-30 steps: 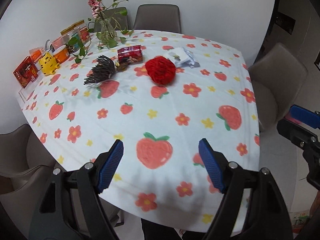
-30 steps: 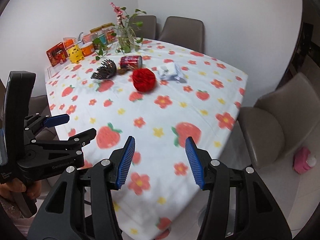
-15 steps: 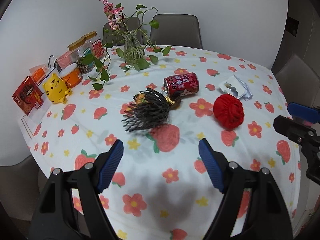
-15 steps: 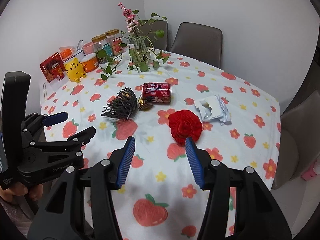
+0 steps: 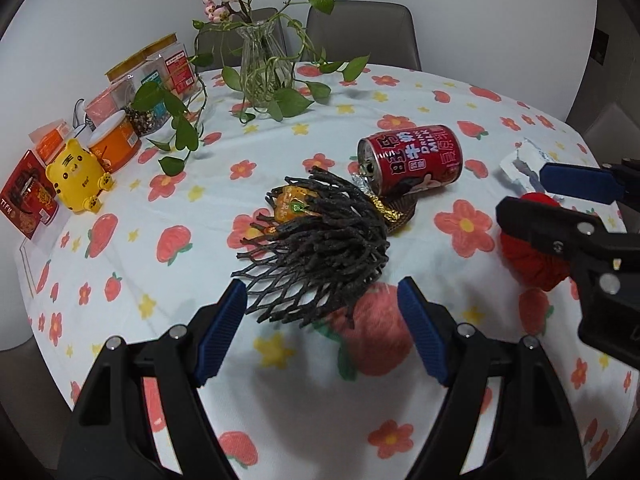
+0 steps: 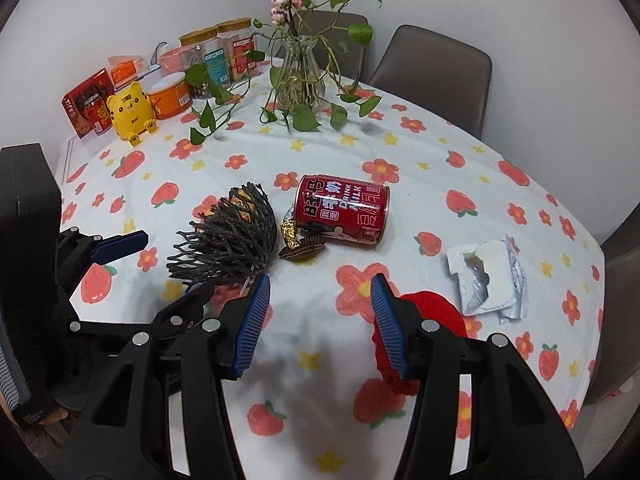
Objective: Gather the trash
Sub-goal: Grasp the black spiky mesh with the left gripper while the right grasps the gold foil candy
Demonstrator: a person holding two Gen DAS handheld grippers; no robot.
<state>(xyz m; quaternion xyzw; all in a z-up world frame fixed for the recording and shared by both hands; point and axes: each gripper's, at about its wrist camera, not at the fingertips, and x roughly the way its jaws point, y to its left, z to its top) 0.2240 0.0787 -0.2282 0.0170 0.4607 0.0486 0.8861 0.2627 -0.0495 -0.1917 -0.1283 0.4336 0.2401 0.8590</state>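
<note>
A black foam fruit net lies on the strawberry tablecloth, with an orange wrapper under its far side. A red drink can lies on its side behind it, with gold foil and a brown paper cup at its mouth. A red foam net and a torn white packet lie to the right. My left gripper is open, just short of the black net. My right gripper is open, its right finger over the red net.
A glass vase with trailing vines stands at the back. Jars, boxes and a yellow tiger figure line the left edge. Grey chairs stand around the table.
Both grippers have moved forward over the table toward the trash. The black net now sits just in front of the left fingers, the red net under the right gripper. Both stay open.
</note>
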